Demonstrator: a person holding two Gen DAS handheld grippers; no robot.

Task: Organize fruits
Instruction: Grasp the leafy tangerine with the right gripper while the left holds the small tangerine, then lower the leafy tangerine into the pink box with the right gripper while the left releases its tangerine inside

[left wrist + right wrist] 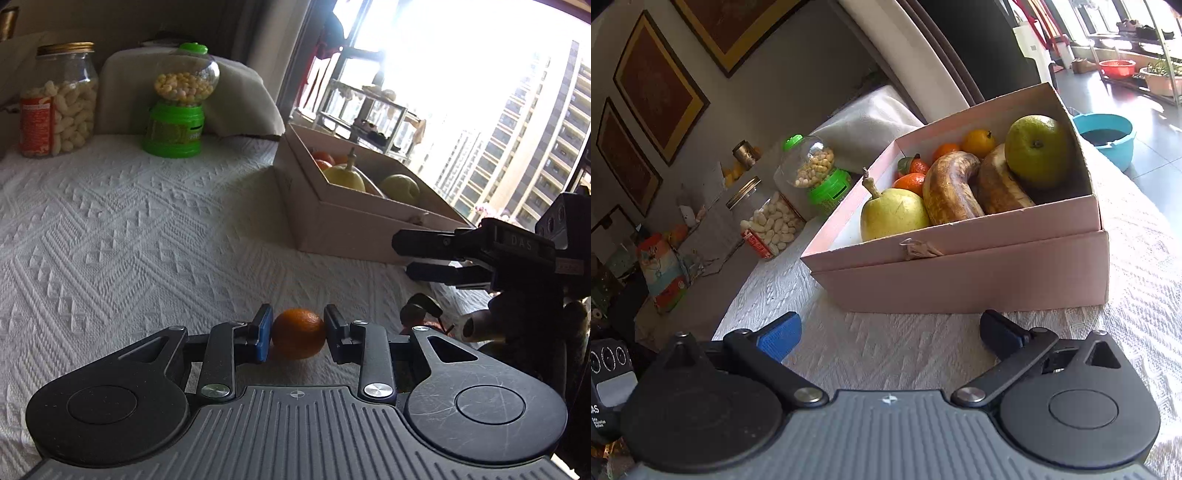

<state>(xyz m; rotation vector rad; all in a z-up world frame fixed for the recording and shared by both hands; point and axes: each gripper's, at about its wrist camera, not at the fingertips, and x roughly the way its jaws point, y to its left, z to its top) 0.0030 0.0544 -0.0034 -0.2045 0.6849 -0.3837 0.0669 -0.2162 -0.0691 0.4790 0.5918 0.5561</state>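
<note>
My left gripper (298,330) is shut on a small orange (298,333) just above the white textured tablecloth (110,229). The pink cardboard box (343,225) stands ahead to the right and holds fruit. In the right wrist view the box (960,280) holds a yellow pear (892,214), two brown-spotted bananas (951,188), a green apple (1036,149) and several small oranges (912,182). My right gripper (890,334) is open and empty, just in front of the box; it also shows in the left wrist view (406,254) at the right.
A green candy dispenser (181,103) and a glass jar of puffed snacks (59,99) stand at the back of the table. A red fruit with a stem (421,317) lies to the right of the left gripper. A blue basin (1106,136) sits on the floor beyond the box.
</note>
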